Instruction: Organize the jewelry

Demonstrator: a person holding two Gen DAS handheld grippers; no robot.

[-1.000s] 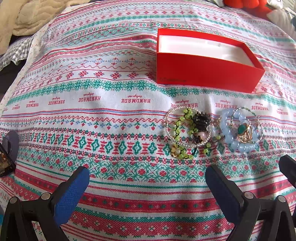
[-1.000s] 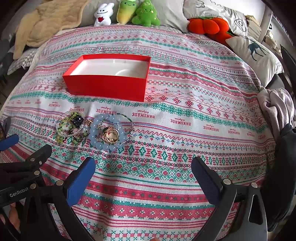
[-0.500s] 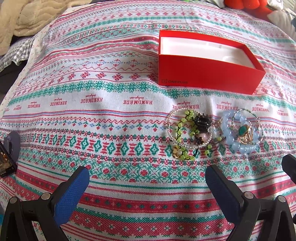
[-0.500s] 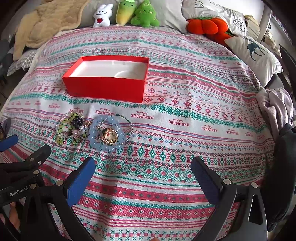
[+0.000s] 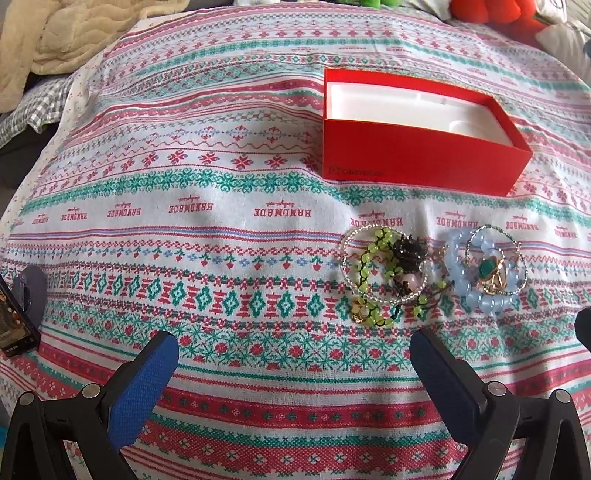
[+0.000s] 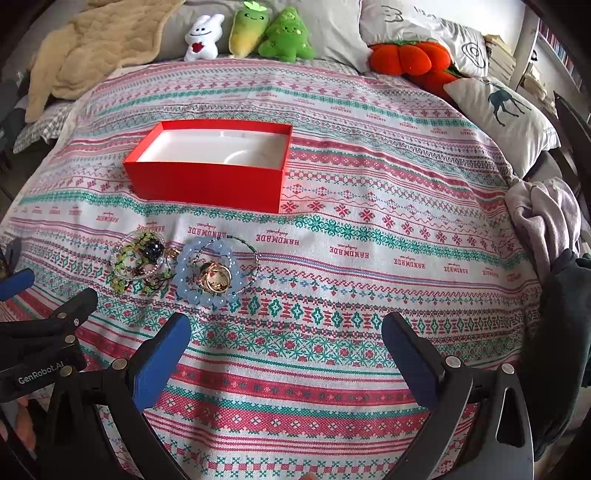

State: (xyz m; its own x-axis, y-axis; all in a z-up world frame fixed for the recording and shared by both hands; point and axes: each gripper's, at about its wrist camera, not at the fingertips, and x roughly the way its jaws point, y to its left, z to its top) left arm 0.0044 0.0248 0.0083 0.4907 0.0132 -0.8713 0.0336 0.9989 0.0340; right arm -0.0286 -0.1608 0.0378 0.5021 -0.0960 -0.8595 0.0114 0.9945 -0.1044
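Note:
An open red box with a white lining stands on the patterned bedspread; it also shows in the right wrist view. In front of it lies a pile of jewelry: a green beaded bracelet tangle and a pale blue bead bracelet with gold rings. My left gripper is open and empty, just short of the pile. My right gripper is open and empty, to the right of the pile. The left gripper's arm shows at the left edge of the right wrist view.
Plush toys and an orange pumpkin cushion sit at the bed's far end. A beige blanket lies far left, a deer pillow and grey clothing on the right. A dark phone-like object lies at left.
The left wrist view has shifted slightly right and forward, so the box and jewelry sit a little further right. Both grippers stay open. The jewelry has not moved.

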